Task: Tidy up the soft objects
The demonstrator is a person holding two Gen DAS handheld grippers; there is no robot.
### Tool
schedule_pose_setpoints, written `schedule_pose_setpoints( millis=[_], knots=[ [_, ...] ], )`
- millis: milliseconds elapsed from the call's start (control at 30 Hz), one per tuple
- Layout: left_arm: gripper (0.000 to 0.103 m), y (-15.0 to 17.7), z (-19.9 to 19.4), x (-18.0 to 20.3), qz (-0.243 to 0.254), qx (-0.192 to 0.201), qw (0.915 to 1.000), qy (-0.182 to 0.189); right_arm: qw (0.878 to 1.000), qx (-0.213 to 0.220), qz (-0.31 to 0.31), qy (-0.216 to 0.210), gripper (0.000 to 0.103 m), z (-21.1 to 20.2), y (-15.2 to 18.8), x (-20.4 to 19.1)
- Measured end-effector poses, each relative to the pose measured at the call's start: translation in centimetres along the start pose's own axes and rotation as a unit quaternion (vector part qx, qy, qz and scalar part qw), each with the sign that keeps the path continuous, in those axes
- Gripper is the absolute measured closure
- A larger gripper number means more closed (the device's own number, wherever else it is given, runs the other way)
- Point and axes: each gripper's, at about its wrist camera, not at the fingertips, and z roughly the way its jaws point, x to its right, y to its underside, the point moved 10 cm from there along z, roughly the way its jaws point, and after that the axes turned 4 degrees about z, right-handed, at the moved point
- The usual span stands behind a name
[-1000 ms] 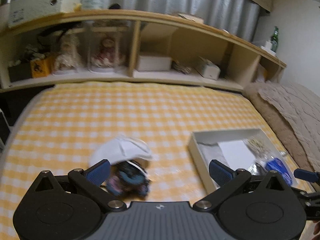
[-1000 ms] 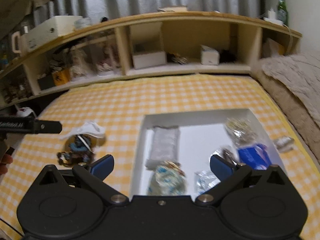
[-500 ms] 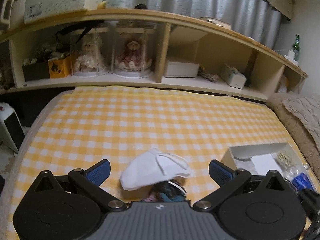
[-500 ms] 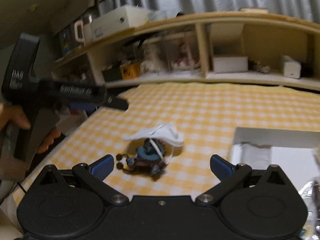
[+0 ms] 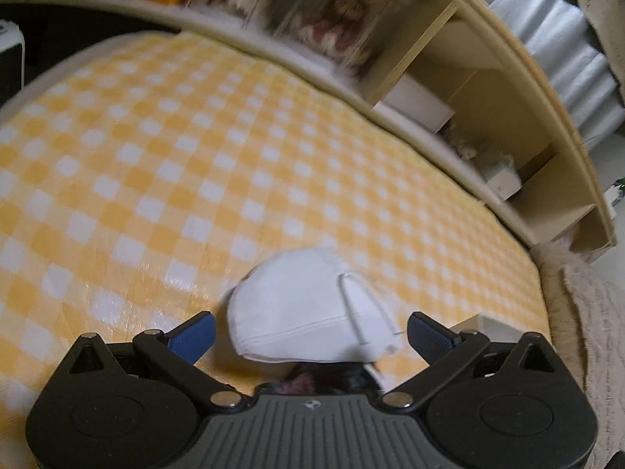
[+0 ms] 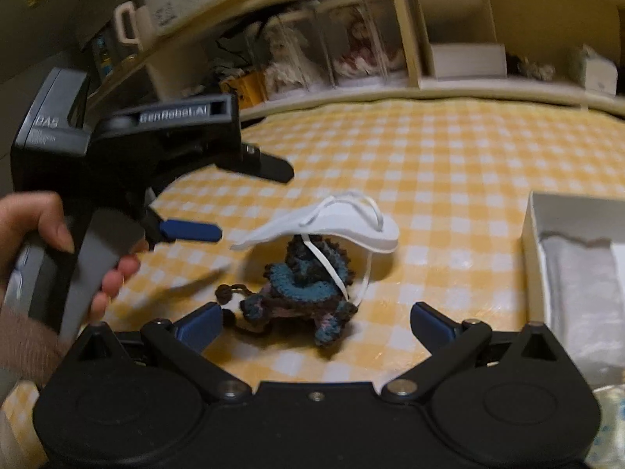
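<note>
A white face mask (image 5: 300,308) (image 6: 332,222) lies on top of a dark blue crocheted toy (image 6: 300,285) on the yellow checked bedcover. In the left wrist view only a dark sliver of the toy (image 5: 312,379) shows under the mask. My left gripper (image 5: 310,332) is open, its fingers on either side of the mask; it also shows in the right wrist view (image 6: 238,199), just left of the mask. My right gripper (image 6: 314,322) is open, close in front of the toy, touching nothing.
A white box (image 6: 535,219) holding soft packets stands to the right of the toy; its corner shows in the left wrist view (image 5: 504,322). A wooden shelf (image 6: 429,86) with dolls and boxes runs along the back. A beige blanket (image 5: 586,312) lies at the right.
Both grippers have moved closer to the mask and toy. The left gripper has dropped low over the mask and tilted. The right gripper has swung left, away from the box.
</note>
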Motion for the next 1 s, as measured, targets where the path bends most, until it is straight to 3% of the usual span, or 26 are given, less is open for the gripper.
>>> schedule_pose_setpoints(
  millis=[100, 200, 267, 300, 333, 367, 400, 533, 567, 600, 1000],
  knots=[
    [0.009, 0.1, 0.9, -0.4, -0.013, 0.001, 0.9999, 0.009, 1.0, -0.004, 0.029, 0.007, 0.002, 1.4, 0.1, 0.7],
    [0.029, 0.3, 1.5, -0.7, -0.049, 0.002, 0.9983, 0.031, 0.998, -0.005, 0.059, -0.007, 0.013, 2.5, 0.0, 0.9],
    [0.055, 0.5, 2.0, -0.8, -0.058, -0.005, 0.9978, 0.031, 0.998, -0.001, 0.068, -0.014, 0.016, 3.2, -0.1, 0.8],
    [0.061, 0.8, 2.2, -1.0, -0.061, -0.01, 0.9977, 0.028, 0.997, 0.0, 0.072, -0.019, 0.019, 3.5, -0.1, 0.7],
    [0.072, 1.0, 2.3, -1.1, -0.065, -0.013, 0.9975, 0.025, 0.997, -0.003, 0.075, -0.022, 0.021, 3.8, 0.0, 0.6],
    [0.09, 1.1, 2.3, -1.2, -0.068, -0.013, 0.9973, 0.026, 0.997, -0.007, 0.076, -0.021, 0.029, 4.0, 0.1, 0.5],
    [0.095, 1.1, 2.4, -1.2, -0.07, -0.014, 0.9971, 0.027, 0.997, -0.014, 0.074, -0.02, 0.038, 4.3, 0.4, 0.4],
    [0.099, 1.1, 2.2, -0.6, -0.059, -0.013, 0.9978, 0.027, 0.997, -0.029, 0.065, -0.025, 0.063, 4.1, 0.9, 0.3],
    [0.099, 1.2, 2.0, -0.4, -0.052, -0.013, 0.9982, 0.027, 0.997, -0.034, 0.067, -0.025, 0.077, 3.9, 0.9, 0.5],
    [0.099, 1.2, 1.9, 0.0, -0.044, -0.013, 0.9986, 0.026, 0.996, -0.04, 0.07, -0.028, 0.084, 3.7, 1.0, 0.6],
    [0.1, 2.2, -1.6, 2.9, 0.012, -0.003, 0.9993, 0.035, 0.995, -0.085, 0.024, -0.049, 0.092, -3.5, 2.1, 0.5]
  ],
)
